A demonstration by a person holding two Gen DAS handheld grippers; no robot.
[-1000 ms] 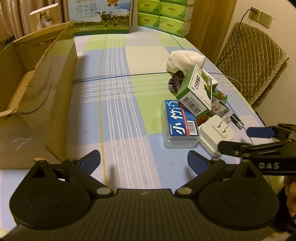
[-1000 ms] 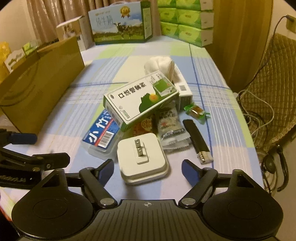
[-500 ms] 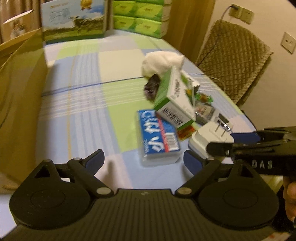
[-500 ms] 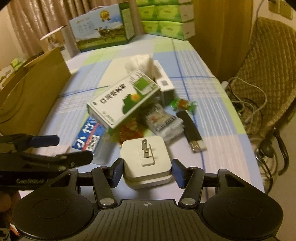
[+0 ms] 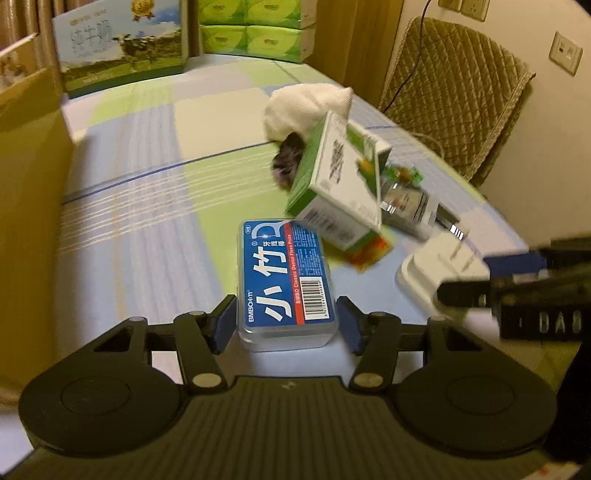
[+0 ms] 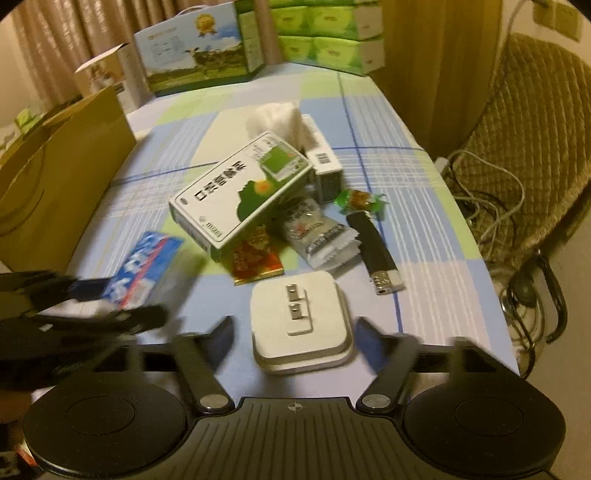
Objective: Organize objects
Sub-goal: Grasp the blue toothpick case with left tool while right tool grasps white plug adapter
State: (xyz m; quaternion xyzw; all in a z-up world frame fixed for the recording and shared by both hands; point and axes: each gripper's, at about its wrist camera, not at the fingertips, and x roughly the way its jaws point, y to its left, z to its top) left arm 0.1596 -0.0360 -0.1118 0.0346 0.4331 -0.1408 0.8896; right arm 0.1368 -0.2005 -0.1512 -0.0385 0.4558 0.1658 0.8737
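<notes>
- Two tongs show, one in each wrist view, both low in their frames over a counter [image 5: 155,155] covered in a blue, green and white plaid cloth.
- Left tongs [image 5: 286,325]: the blue pads stand on either side of the near end of the blue floss-pick box [image 5: 286,280], close against its sides. I cannot tell whether they press on it or only flank it. The box lies flat on the counter at lower centre of the frame.
- Right tongs [image 6: 295,339]: spread wide, with the white charger plug [image 6: 300,326] lying prongs up between the fingers and a clear gap on each side, so nothing is gripped.
- In the right wrist view a green and white medicine box [image 6: 240,192] sits at centre frame, tilted, resting on other items.
- Under its near edge lies a red and gold sachet [image 6: 256,258]; a silver snack packet [image 6: 319,236] is just to its right.
- Right of the packet lies a black lighter [image 6: 373,251]; above the lighter is a green-wrapped candy [image 6: 360,201].
- A white cloth [image 6: 277,118] is bunched above the medicine box.
- A brown cardboard box [image 6: 55,184] stands along the left edge of the frame.
- A milk carton case [image 6: 199,48] and green tissue packs [image 6: 325,33] line the top of the frame.
- A quilted chair [image 6: 528,147] fills the right side.
</notes>
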